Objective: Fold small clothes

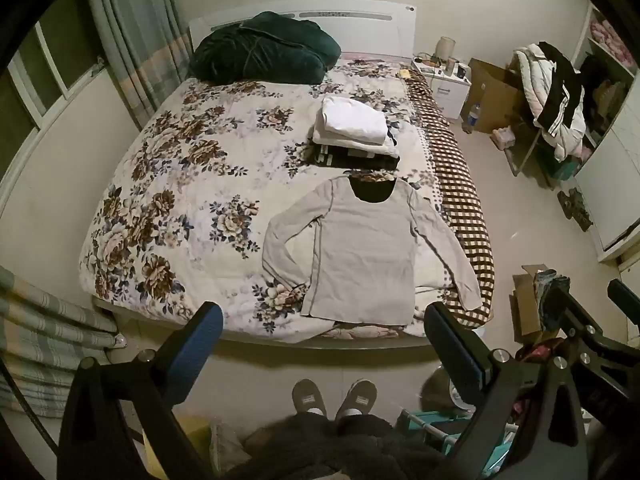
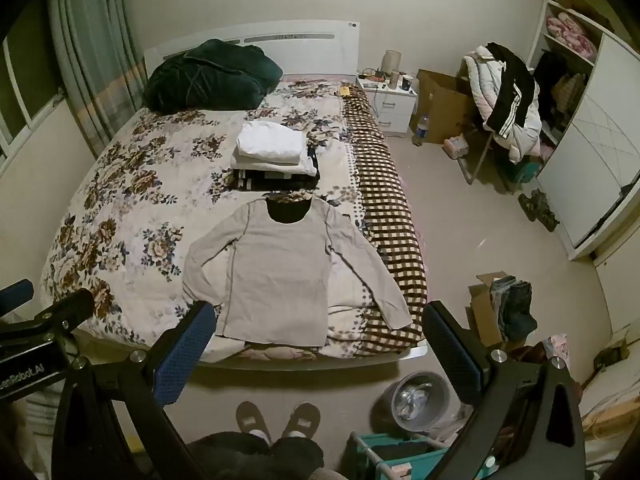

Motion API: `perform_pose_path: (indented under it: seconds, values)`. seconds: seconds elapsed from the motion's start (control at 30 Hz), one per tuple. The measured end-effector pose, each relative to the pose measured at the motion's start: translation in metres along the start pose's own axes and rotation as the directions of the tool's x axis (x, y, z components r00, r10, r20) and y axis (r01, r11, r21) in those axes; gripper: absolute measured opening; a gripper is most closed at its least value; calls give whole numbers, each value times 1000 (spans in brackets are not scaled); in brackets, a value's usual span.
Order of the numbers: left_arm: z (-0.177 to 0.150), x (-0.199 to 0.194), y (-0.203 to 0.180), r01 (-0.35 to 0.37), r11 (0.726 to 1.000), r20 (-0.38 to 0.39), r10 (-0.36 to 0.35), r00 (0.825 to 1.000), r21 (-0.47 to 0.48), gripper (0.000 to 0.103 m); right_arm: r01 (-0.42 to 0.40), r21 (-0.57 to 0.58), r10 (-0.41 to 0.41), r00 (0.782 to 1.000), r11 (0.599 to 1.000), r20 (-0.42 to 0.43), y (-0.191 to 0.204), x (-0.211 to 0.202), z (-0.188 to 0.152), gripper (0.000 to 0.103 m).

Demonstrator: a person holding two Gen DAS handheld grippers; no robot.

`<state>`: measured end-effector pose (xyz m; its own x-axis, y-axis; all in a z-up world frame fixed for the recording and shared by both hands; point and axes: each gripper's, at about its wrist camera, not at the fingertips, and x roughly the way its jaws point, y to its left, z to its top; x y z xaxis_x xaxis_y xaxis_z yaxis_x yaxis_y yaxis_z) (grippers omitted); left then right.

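Observation:
A beige long-sleeved shirt [image 1: 352, 248] lies spread flat, neck away from me, at the near right of the floral bed [image 1: 180, 184]. It also shows in the right wrist view [image 2: 280, 268]. Behind it sits a stack of folded clothes [image 1: 356, 132], white on top, which the right wrist view [image 2: 276, 152] shows too. My left gripper [image 1: 324, 320] is open and empty, held above the bed's foot edge. My right gripper [image 2: 320, 320] is open and empty, also short of the shirt's hem.
A dark green bundle [image 1: 260, 48] lies at the headboard. A checked blanket [image 2: 384, 216] runs along the bed's right edge. A cardboard box of clothes [image 2: 504, 312], a grey bin [image 2: 416, 400] and a teal basket [image 2: 400, 456] stand on the floor at right. My slippered feet [image 2: 276, 420] are below.

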<state>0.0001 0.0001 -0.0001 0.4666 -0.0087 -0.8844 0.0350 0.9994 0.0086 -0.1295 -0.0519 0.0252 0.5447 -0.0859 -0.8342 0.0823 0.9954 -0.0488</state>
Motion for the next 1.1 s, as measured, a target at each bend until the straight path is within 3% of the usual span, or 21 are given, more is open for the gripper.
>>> perform_pose_path:
  seconds: [1.1]
  values:
    - [9, -8, 8, -11, 1000, 22, 11, 1000, -4, 103, 3, -5, -3, 1000, 1000, 2, 4, -9, 5, 103]
